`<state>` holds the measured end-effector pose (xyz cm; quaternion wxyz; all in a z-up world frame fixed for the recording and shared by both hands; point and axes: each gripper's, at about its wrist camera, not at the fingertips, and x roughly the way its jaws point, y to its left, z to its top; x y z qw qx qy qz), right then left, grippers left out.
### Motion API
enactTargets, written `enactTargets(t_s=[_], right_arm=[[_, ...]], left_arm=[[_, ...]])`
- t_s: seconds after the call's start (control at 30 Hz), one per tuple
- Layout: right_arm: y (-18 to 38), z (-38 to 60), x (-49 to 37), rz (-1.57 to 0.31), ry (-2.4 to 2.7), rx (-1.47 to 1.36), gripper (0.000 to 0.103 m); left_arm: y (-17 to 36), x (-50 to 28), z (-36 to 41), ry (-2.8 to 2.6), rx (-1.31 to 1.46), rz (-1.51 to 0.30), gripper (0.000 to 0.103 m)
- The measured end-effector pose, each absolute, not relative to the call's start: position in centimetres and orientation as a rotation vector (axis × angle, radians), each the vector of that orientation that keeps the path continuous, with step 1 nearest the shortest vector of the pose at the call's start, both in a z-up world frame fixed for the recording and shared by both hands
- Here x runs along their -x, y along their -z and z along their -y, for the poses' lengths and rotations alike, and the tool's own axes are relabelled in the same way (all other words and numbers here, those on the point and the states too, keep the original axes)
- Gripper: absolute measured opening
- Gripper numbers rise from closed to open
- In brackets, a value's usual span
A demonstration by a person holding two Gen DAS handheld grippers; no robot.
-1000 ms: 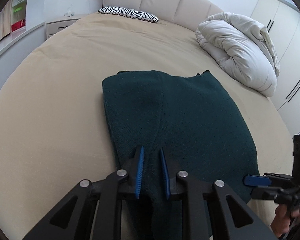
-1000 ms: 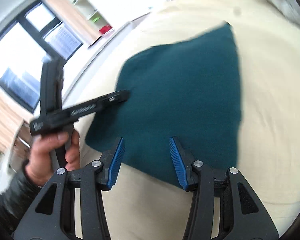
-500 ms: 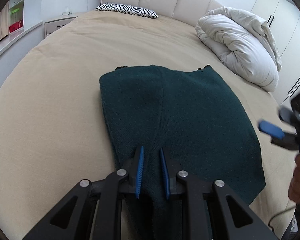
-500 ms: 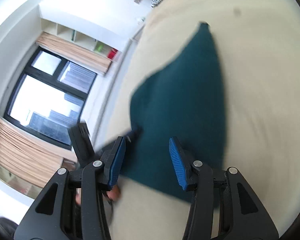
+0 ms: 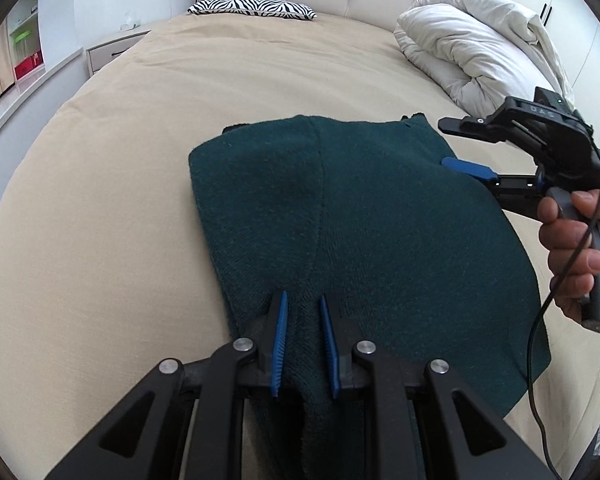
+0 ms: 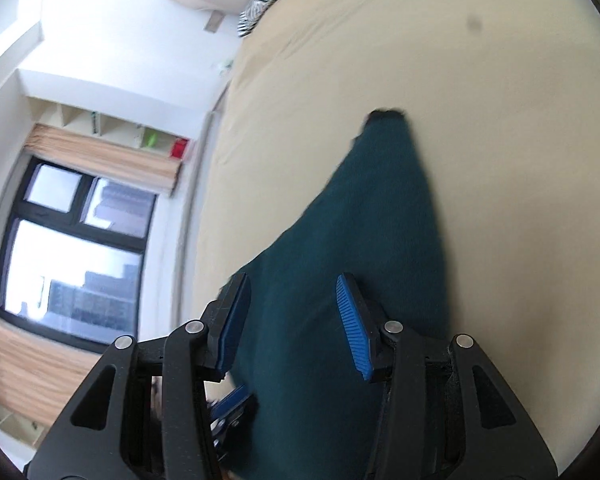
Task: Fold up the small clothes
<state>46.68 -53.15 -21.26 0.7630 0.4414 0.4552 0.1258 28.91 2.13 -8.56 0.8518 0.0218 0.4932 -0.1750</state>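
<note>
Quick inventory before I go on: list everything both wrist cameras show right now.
garment: one, dark green, spread on the bed
bed cover: one, beige, under the garment
zebra pillow: one, black and white, by the headboard
duvet: one, white, bundled at the bed's far right
nightstand: one, pale, left of the bed
window: one, dark frame
left tool: blue pads pinching the garment's near edge
right tool: blue pads open above the garment
right hand: holding its handle
</note>
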Motion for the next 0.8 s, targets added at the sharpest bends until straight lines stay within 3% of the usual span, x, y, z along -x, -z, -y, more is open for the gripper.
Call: enactTargets(t_s=[0.27, 0.47, 0.7, 0.8], right_arm=[[22.5, 58.7, -43.5, -0.926, -0.201, -1.035, 0.043], [18.9, 57.1, -38.5, -0.870, -0.461, -0.964, 0.045], [22.8, 52.9, -32.3, -1.091, -0.647, -0.823, 0.044], [24.4, 53.1, -30.6, -1.098, -0.663, -0.855, 0.044]], left_arm=[[8.5, -29.1, -1.8, 0.362, -0.053, -1.039, 0.020], [8.5, -29.2, -1.4, 0.350, -0.066, -1.042, 0.020], [8.6, -29.3, -1.2, 0.339, -0.087, -1.052, 0.020], [8.7, -29.3, -0.9, 0.332, -0.096, -1.049, 0.020]])
